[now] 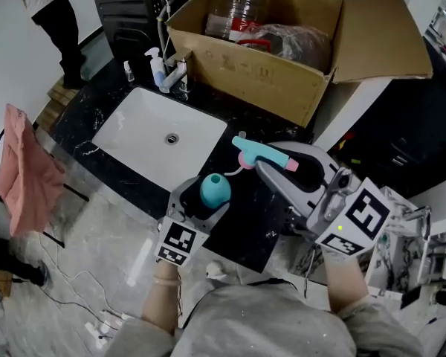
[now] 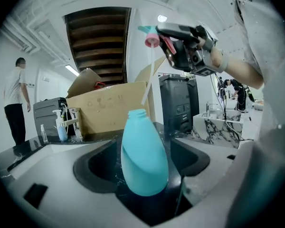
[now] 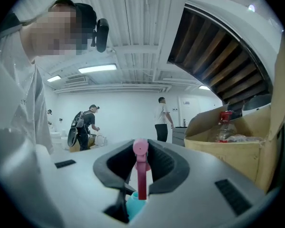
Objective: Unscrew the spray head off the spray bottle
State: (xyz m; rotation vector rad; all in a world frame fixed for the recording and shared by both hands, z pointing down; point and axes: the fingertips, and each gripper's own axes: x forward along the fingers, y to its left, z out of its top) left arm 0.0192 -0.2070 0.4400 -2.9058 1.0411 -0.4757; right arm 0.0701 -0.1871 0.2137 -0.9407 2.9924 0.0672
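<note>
The teal spray bottle (image 1: 215,190) stands upright with its neck open, and my left gripper (image 1: 212,201) is shut on its wide body. In the left gripper view the bottle (image 2: 143,156) fills the gap between both pads. The teal and pink spray head (image 1: 262,155) is off the bottle, up and to its right, with my right gripper (image 1: 267,166) shut on it. Its thin white dip tube (image 2: 147,87) slants down to the bottle's mouth. Whether its tip is still inside I cannot tell. In the right gripper view the pink trigger (image 3: 141,175) is clamped between the jaws.
A white sink (image 1: 134,136) is set in the black marble counter (image 1: 260,229), with pump bottles (image 1: 157,69) by the tap. Behind stands an open cardboard box (image 1: 253,65) with plastic bottles in it. A pink cloth (image 1: 26,169) hangs at the left. A person (image 1: 56,13) stands at the far left.
</note>
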